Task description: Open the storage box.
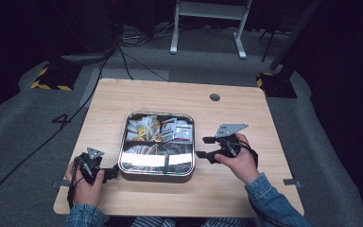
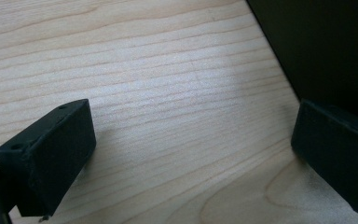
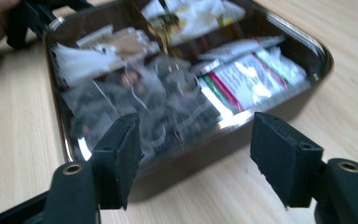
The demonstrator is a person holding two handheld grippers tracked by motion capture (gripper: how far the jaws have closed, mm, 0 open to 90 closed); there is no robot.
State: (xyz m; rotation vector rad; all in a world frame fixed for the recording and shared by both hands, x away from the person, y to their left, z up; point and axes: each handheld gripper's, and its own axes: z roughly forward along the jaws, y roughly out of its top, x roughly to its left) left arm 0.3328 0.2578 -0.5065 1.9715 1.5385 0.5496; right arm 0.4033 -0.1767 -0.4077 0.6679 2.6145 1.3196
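A shiny square metal tray (image 1: 124, 144) (image 3: 319, 51) sits mid-table, holding several small packets and sachets (image 1: 144, 128) (image 3: 242, 77). My left gripper (image 1: 115, 171) (image 2: 191, 154) rests low on the table at the tray's near left corner, jaws wide open over bare wood with nothing between them. My right gripper (image 1: 203, 147) (image 3: 193, 154) hovers just off the tray's right side, pointing at it, jaws open and empty. In the right gripper view the tray's near wall lies between the jaws, a little beyond them.
The wooden table (image 1: 236, 118) has a small round cable hole (image 1: 214, 97) at the back. The table's right edge borders a dark area (image 2: 321, 42) in the left gripper view. Cables (image 1: 123, 56) and a white desk frame (image 1: 208, 19) stand on the grey floor behind.
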